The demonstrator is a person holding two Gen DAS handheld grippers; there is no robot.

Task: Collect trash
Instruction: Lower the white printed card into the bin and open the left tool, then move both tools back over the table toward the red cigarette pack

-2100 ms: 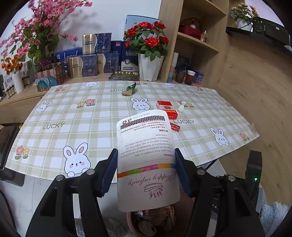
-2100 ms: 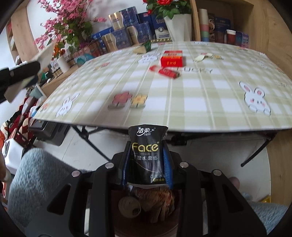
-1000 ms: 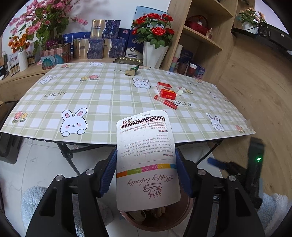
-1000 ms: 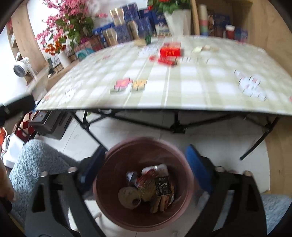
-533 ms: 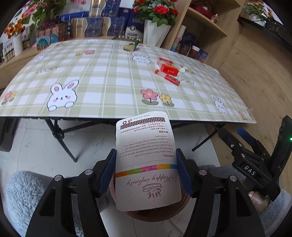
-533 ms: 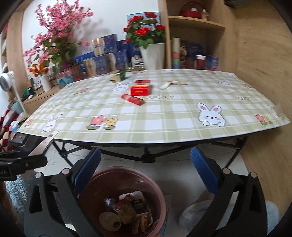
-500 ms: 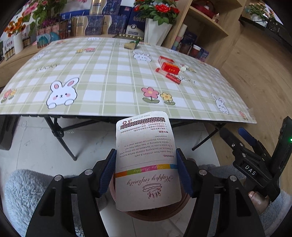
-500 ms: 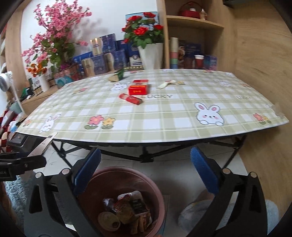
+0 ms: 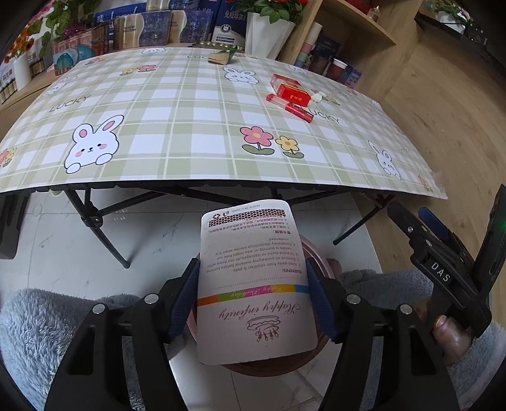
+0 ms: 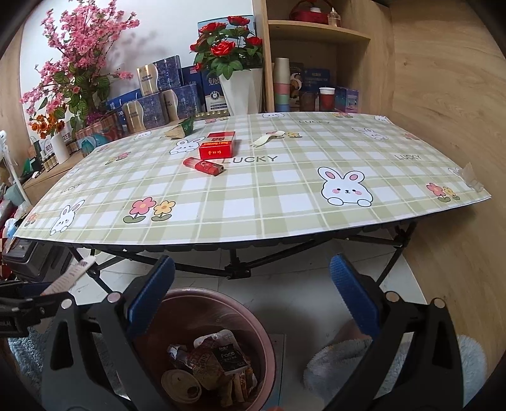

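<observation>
My left gripper (image 9: 253, 287) is shut on a white printed card package (image 9: 254, 284) and holds it above the brown trash bin (image 9: 311, 351) on the floor. My right gripper (image 10: 251, 297) is open and empty above the same bin (image 10: 253, 319), which holds a black Face tissue pack (image 10: 229, 358) and other wrappers. On the table lie a red cigarette box (image 10: 217, 145), a red lighter (image 10: 204, 166), a white spoon (image 10: 267, 137) and a green-and-tan wrapper (image 10: 182, 128). The right gripper also shows in the left wrist view (image 9: 442, 253).
The folding table (image 10: 284, 196) with a checked bunny cloth stands over black legs (image 10: 235, 265). Flower vases, boxes and a wooden shelf (image 10: 316, 28) line the back. Grey fluffy slippers (image 9: 38, 319) flank the bin.
The right gripper opened and dropped the Face tissue pack into the bin, then rose to look at the table. The left gripper moved with the card from over the table to above the bin.
</observation>
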